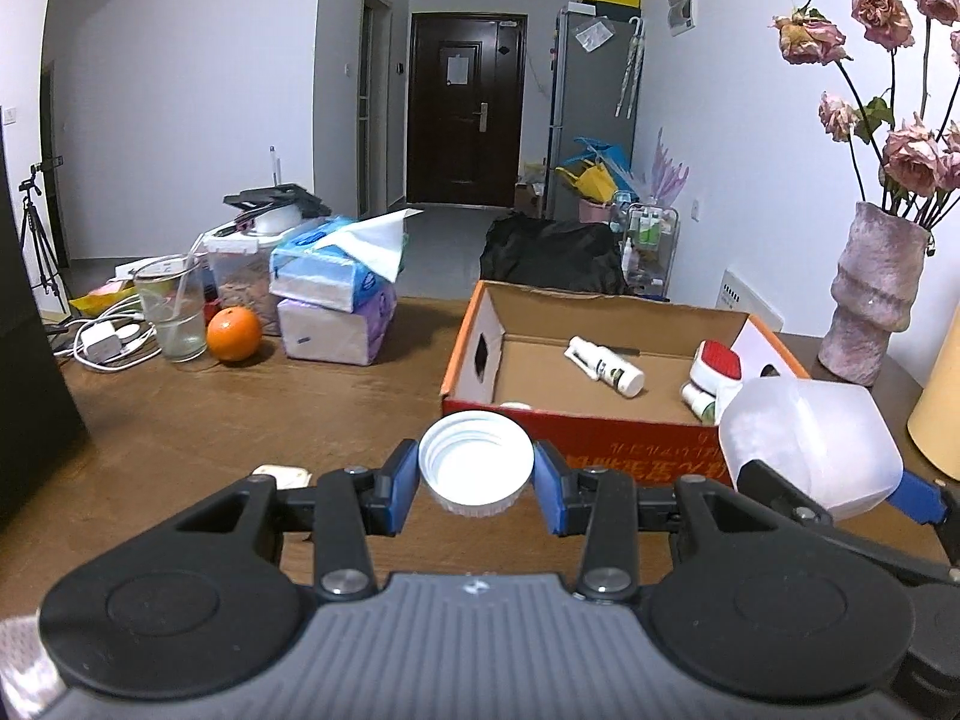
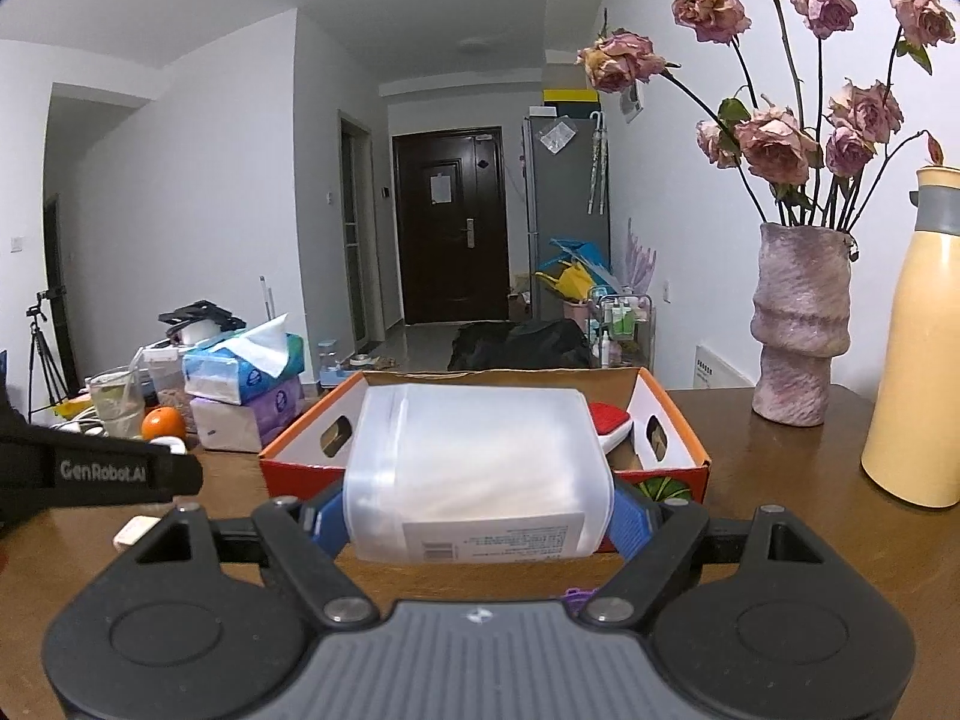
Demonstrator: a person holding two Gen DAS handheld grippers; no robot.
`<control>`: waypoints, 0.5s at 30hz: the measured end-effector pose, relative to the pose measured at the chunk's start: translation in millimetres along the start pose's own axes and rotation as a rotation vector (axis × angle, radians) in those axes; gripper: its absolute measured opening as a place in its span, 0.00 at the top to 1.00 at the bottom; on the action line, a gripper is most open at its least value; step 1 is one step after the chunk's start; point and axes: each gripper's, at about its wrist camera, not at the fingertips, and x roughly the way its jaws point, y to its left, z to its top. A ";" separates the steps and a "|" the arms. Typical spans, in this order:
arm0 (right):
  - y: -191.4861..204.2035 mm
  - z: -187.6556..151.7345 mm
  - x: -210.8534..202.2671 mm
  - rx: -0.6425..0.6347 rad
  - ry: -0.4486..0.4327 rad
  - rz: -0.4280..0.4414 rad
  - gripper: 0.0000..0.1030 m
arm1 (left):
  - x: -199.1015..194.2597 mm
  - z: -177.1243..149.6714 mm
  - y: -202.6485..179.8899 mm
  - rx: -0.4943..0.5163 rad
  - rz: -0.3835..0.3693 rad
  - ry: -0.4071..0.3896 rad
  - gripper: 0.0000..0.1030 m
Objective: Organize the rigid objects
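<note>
while clamped — lid [image 1: 476,468], jar [image 2: 480,468]

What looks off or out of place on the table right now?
Nothing spilled or broken. The translucent container in the right gripper is separated from its white lid, which the left gripper holds open side up. In the cardboard box, the white bottle lies on its side.

Two low wrist views, both facing the cardboard box [image 1: 591,420] nearby
</note>
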 end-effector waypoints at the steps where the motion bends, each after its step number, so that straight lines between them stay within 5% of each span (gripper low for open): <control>1: -1.3 1.0 2.1 0.000 0.000 -0.003 0.21 | 2.7 1.8 -1.9 -0.001 0.000 0.001 0.60; 15: -14.2 11.4 38.6 0.004 0.008 -0.041 0.21 | 39.4 28.4 -15.3 -0.038 -0.016 -0.011 0.60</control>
